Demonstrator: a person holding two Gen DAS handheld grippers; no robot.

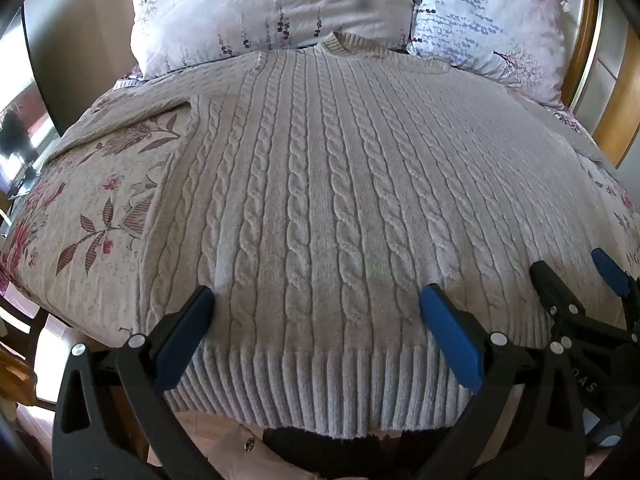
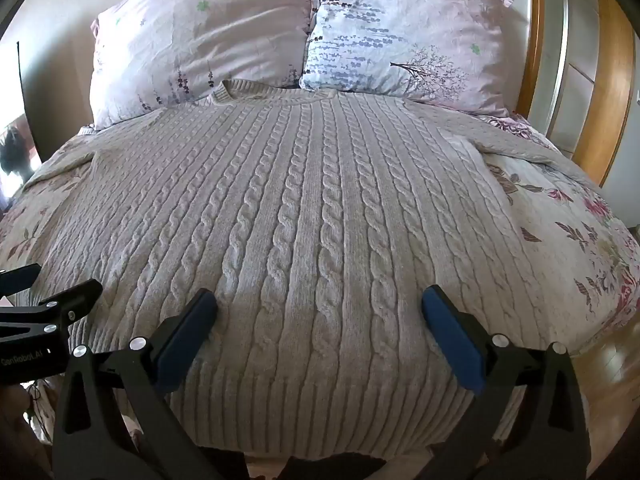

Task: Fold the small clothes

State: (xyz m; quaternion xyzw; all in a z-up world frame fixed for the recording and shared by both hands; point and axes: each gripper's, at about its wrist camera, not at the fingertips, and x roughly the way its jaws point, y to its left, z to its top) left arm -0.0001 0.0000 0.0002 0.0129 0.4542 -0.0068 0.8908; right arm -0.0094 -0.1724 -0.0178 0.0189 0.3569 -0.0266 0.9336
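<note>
A cream cable-knit sweater (image 1: 320, 200) (image 2: 304, 216) lies spread flat on the bed, collar toward the pillows, ribbed hem (image 1: 320, 388) at the near edge, sleeves stretched out to both sides. My left gripper (image 1: 316, 304) hovers open over the hem's left half, blue pads wide apart, nothing between them. My right gripper (image 2: 320, 304) hangs open above the lower right part of the sweater. In the left wrist view the right gripper (image 1: 576, 276) shows at the right edge; in the right wrist view the left gripper (image 2: 40, 288) shows at the left edge.
A floral bedspread (image 1: 92, 216) (image 2: 576, 232) covers the bed. Two pillows (image 1: 256, 8) (image 2: 404, 32) lean at the head. A wooden headboard (image 2: 600, 92) stands at the right. Wooden floor (image 2: 608, 364) shows beside the bed.
</note>
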